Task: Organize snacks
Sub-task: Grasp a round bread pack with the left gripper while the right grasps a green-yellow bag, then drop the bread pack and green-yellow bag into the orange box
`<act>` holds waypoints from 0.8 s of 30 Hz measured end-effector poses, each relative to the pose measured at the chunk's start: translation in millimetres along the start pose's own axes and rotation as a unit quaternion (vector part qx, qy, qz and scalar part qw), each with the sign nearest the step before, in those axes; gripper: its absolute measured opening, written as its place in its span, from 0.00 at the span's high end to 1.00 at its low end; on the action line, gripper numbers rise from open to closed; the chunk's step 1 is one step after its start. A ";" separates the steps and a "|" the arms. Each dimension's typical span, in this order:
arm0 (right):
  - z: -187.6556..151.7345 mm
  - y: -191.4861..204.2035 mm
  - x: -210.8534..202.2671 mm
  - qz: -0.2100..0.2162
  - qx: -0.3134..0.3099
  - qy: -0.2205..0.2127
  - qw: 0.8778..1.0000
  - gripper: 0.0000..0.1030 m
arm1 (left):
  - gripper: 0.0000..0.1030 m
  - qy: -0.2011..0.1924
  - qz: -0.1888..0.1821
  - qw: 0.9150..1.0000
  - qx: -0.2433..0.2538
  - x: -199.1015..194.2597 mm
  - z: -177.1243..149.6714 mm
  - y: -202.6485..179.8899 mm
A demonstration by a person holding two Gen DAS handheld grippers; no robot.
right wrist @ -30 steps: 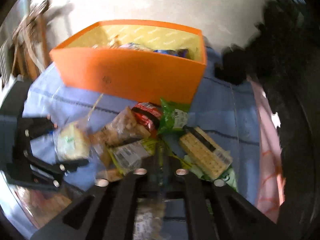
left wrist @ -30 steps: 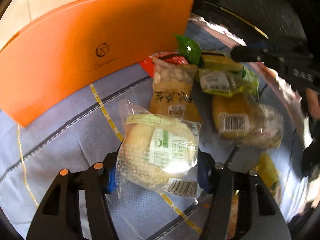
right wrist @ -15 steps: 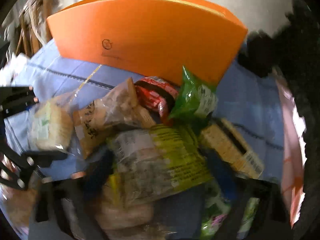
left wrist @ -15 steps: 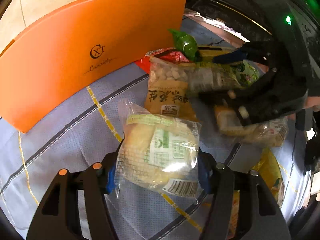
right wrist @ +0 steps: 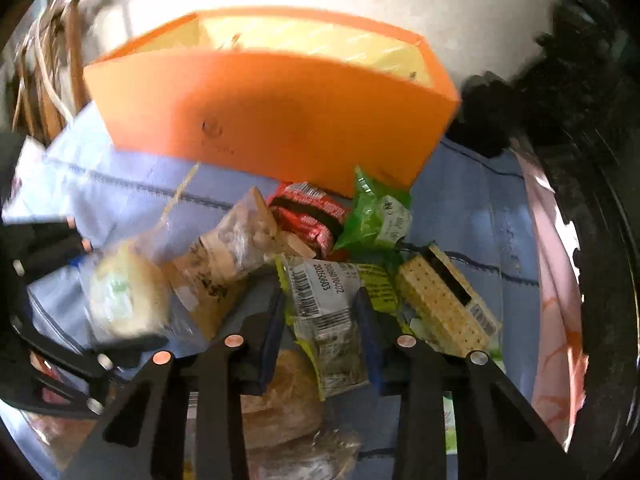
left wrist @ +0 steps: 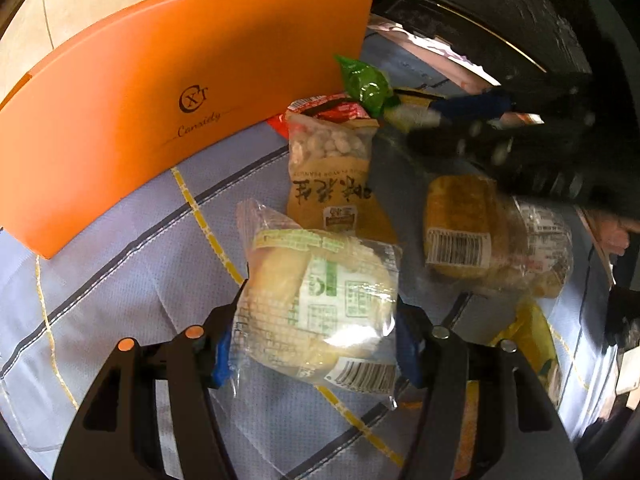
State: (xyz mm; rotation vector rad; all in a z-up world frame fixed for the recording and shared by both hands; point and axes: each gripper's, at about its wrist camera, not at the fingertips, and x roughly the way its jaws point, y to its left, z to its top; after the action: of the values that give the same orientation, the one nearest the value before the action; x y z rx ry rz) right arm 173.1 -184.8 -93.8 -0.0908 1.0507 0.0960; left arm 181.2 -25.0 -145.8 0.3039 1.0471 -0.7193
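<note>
Both grippers on snack packets, orange box (left wrist: 172,92) filling the upper left, "CXT" printed on its wall.

Left gripper (left wrist: 316,344) clamps a bread packet (left wrist: 320,300) at lower centre. Right gripper (right wrist: 320,320) is closing on a yellow-green packet (right wrist: 324,312) stamped "20260603". Only the right view shows the box's yellow interior, one cracker pack (right wrist: 444,300), one red wrapper (right wrist: 308,212); the left shows one peanut bag (left wrist: 332,176).

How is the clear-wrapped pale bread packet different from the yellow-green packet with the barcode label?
The clear-wrapped pale bread packet is plump and see-through, held by the left gripper. The yellow-green packet with the barcode label is flat, narrow and opaque, with the right gripper closing on it. Both are sealed snacks.
</note>
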 end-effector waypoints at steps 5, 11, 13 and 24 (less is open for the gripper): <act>4.2 -30.0 -24.9 0.041 0.079 -0.027 0.996 0.69 | 0.41 0.004 0.003 1.000 0.001 -2.1 -0.7 5.3; 6.0 -38.9 -39.8 0.042 0.091 -0.046 0.994 1.00 | 0.42 -0.004 -0.005 1.000 -0.023 -9.6 -0.9 14.6; 7.4 -37.7 -41.1 0.023 0.071 -0.055 0.996 1.00 | 0.42 0.000 0.003 1.000 -0.022 -8.5 -2.0 14.1; -15.4 -49.5 15.9 -0.013 0.100 0.017 0.995 0.77 | 0.41 0.011 0.000 1.000 -0.011 -6.8 -5.2 11.0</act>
State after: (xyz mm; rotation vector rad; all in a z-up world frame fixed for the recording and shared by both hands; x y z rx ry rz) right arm 173.7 -235.2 -113.8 0.0765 1.0869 -0.0349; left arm 183.0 -11.4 -143.6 0.2937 1.0747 -0.7049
